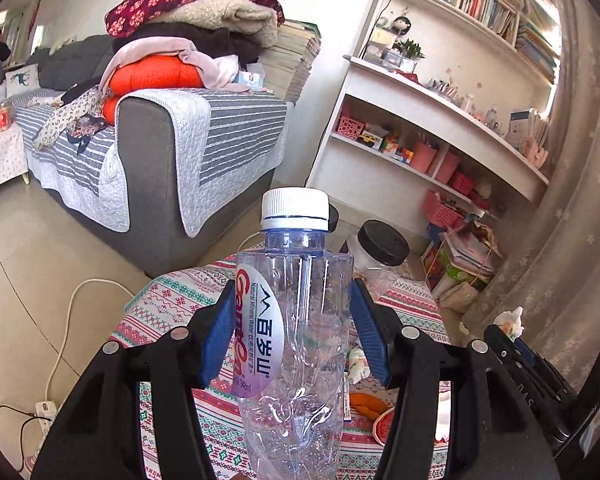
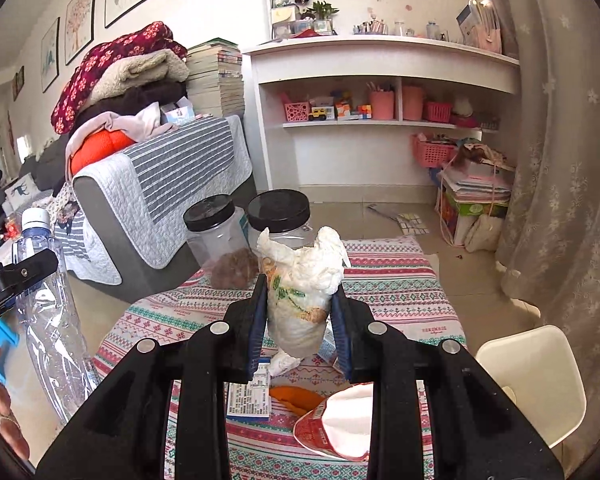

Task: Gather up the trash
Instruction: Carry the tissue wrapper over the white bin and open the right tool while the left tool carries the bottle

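Note:
My left gripper (image 1: 292, 320) is shut on a crumpled clear plastic water bottle (image 1: 296, 340) with a white cap, held upright above the patterned tablecloth (image 1: 172, 300). The same bottle (image 2: 48, 312) shows at the left of the right wrist view. My right gripper (image 2: 300, 320) is shut on a wad of white tissue and printed wrapper (image 2: 304, 292), lifted over the table. The right gripper's tissue wad (image 1: 510, 322) also peeks in at the right edge of the left wrist view.
On the tablecloth (image 2: 396, 280) lie an orange peel (image 2: 296, 398), a red and white paper cup (image 2: 336, 428), a printed label (image 2: 250, 398) and small tissue scraps (image 1: 358, 364). Two black-lidded clear jars (image 2: 216, 232) stand at the far edge. A grey sofa (image 1: 152, 184), white shelves (image 2: 380, 120) and a cream chair (image 2: 536, 380) surround the table.

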`<state>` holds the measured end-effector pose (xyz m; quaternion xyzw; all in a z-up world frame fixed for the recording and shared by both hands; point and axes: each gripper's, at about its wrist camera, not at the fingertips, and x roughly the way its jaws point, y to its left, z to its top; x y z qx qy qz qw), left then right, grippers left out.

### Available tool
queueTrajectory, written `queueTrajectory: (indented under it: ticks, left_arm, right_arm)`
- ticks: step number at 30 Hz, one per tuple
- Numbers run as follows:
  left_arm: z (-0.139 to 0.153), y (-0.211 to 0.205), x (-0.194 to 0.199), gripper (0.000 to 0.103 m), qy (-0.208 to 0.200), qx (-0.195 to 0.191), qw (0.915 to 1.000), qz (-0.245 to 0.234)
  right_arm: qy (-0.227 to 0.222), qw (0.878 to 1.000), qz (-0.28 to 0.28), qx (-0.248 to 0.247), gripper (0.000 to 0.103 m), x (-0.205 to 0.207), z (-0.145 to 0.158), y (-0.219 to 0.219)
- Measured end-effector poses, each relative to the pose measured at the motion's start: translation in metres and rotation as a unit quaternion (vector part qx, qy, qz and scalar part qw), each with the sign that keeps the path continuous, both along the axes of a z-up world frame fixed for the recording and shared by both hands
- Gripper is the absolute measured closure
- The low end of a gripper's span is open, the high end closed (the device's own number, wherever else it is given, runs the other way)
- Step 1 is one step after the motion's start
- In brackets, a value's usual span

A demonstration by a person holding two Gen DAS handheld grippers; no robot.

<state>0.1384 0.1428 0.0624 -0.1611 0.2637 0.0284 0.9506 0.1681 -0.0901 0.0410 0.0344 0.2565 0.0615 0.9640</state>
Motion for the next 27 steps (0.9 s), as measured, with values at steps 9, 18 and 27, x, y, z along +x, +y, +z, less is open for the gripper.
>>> queueTrajectory:
  ticks: [9, 18, 27]
  left_arm:
    - [0.003, -0.025, 0.002, 0.048, -0.01, -0.003, 0.9998, -0.016]
    - [0.002, -0.057, 0.007, 0.048, -0.014, 0.0, 0.9992, -0.037]
    - [0.004, -0.084, 0.008, 0.048, -0.015, 0.007, 0.998, -0.061]
  right_arm:
    - [-0.04, 0.998, -0.039, -0.007, 0.075, -0.022, 0.013, -0.03]
    - [-0.059, 0.993, -0.102, -0.019, 0.075, -0.033, 0.014, -0.077]
    - [-0.043, 0.985, -0.167, -0.023, 0.075, -0.039, 0.005, -0.13]
